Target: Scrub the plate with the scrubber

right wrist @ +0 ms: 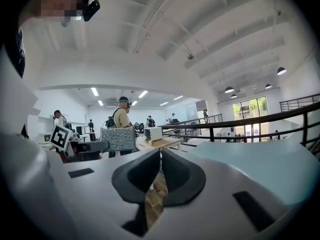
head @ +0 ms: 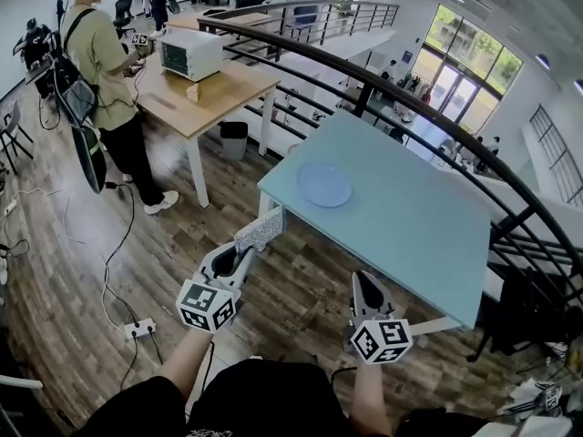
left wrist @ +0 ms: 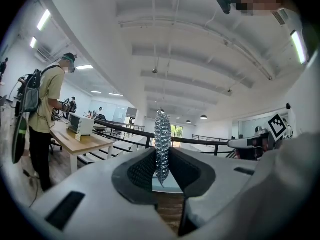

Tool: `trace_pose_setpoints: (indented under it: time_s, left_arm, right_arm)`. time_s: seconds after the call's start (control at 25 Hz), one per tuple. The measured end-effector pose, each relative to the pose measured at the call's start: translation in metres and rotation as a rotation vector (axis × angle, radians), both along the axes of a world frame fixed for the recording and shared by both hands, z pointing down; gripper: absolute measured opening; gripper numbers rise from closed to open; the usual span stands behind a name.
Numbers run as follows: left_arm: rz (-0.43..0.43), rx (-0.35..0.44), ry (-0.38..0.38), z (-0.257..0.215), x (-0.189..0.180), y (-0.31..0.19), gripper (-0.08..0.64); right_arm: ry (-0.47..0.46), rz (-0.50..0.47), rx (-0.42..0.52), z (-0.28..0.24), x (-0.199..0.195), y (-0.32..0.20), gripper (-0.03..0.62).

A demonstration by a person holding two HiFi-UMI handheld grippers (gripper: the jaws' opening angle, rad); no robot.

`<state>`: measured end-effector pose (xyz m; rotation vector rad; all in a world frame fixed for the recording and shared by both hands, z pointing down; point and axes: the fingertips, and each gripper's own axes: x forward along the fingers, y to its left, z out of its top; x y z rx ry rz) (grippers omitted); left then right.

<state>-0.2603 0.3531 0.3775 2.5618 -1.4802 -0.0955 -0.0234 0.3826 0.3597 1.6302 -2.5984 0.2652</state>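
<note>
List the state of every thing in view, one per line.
left hand-held gripper: shut on the scrubber
right hand-held gripper: shut, empty
scrubber: clamped edge-on between the jaws
plate: flat on the table, nothing on it, not touched

The right gripper [right wrist: 160, 153] has its jaws pressed together on nothing, with a silvery scrubber [right wrist: 118, 138] at left and a pale blue tabletop [right wrist: 260, 164] at right.

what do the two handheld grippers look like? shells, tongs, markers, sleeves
Both the left gripper and right gripper have pale grey-white plastic shells with black slots. The tongs carry dark ribbed pads. Each has a white cube printed with black square markers. No cables show. The person wears a black top with short sleeves.
</note>
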Motion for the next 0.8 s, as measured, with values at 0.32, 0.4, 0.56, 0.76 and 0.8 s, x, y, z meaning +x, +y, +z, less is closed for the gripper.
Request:
trace_pose_setpoints:
  time_s: [0.32,0.4,0.56,0.76,0.8]
  left_arm:
    - [-0.008,-0.009,0.012,0.007,-0.008,-0.007,0.086]
    - [-0.001,-0.011,0.010,0.009,-0.007,-0.010,0.086]
    - [-0.007,-0.025,0.005,0.017,-0.005,-0.021,0.086]
    - [-0.018,-0.032,-0.002,0.023,0.005,-0.051,0.086]
    - [-0.018,-0.032,-0.002,0.022,0.009,-0.057,0.086]
  right_arm:
    - [0.007,-0.048,-0.034,0.007,-0.018,-0.010,0.008]
    - [0.005,-0.046,-0.032,0.009,-0.018,-0.016,0.008]
    - [-0.007,-0.048,-0.034,0.016,-0.017,-0.030,0.008]
    - [-0.032,-0.055,-0.042,0.024,-0.007,-0.063,0.008]
    - [-0.032,-0.057,-0.043,0.024,-0.004,-0.070,0.008]
